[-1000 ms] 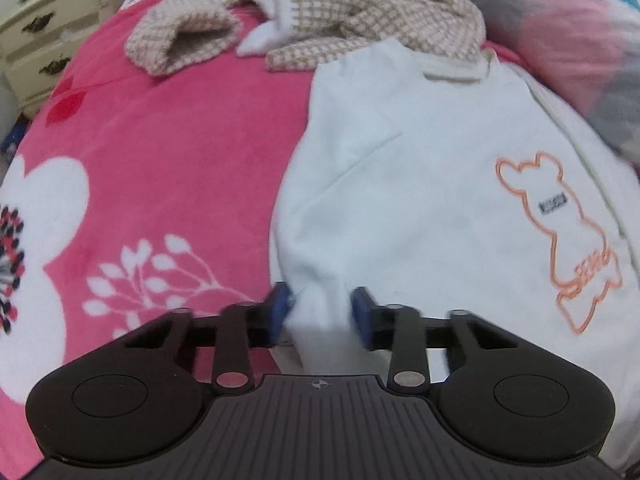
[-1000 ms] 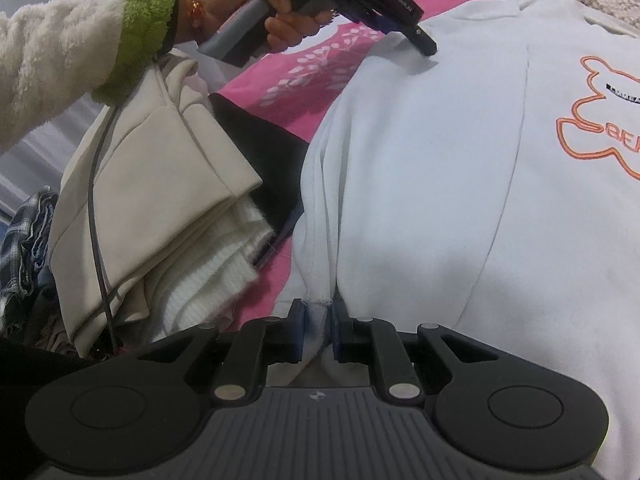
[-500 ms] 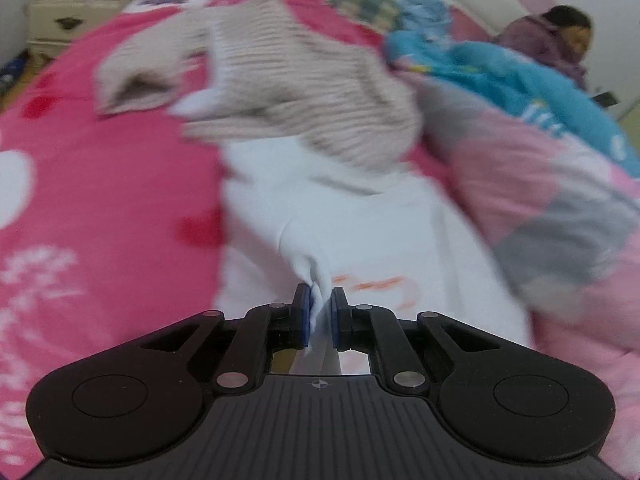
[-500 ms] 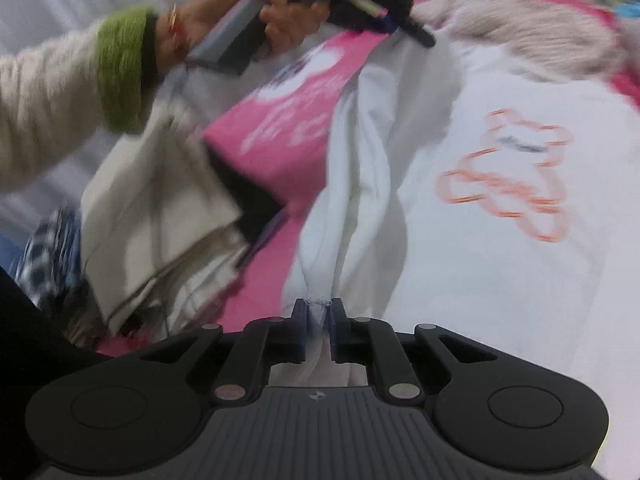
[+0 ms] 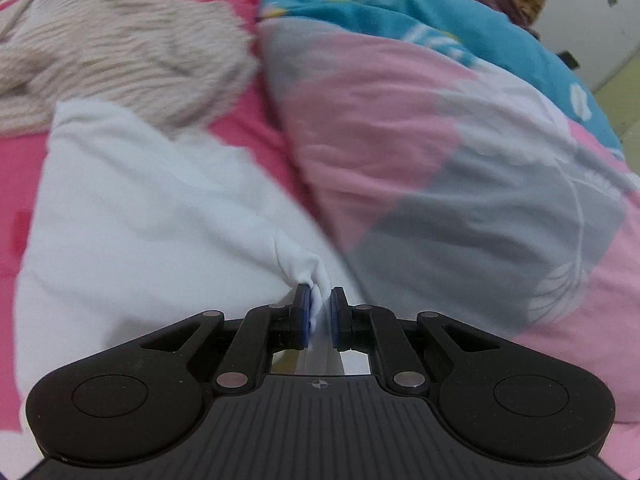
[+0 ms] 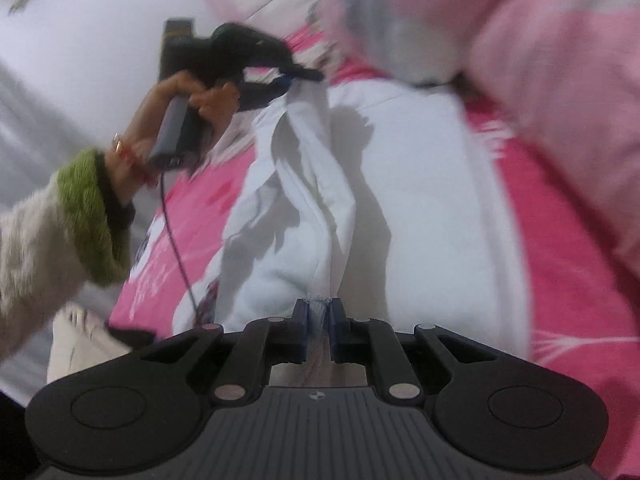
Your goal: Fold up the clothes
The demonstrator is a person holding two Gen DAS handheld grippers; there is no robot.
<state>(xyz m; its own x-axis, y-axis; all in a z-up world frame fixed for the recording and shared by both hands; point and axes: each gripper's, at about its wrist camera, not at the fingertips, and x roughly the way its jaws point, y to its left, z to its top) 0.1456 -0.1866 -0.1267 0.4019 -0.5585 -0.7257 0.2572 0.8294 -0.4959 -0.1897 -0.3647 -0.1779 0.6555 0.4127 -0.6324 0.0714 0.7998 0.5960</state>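
Bedding fills both views: a fuzzy hot-pink blanket [image 5: 16, 152] with white flower prints, then a puffy pink-and-grey quilt [image 5: 460, 184] against a pale wall. On the blanket lies the smooth white sweatshirt [image 5: 152, 216], a nubbly beige knit [image 5: 120, 52] touching its far edge. Left gripper [image 5: 320, 308] and right gripper [image 6: 319, 320] each pinch a bunched fold of it.

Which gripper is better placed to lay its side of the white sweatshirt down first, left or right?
Probably the left. The left gripper pinches the white sweatshirt right beside the pink and grey quilt, already across the body. The right gripper also grips fabric, but its stretch hangs bunched and lifted.
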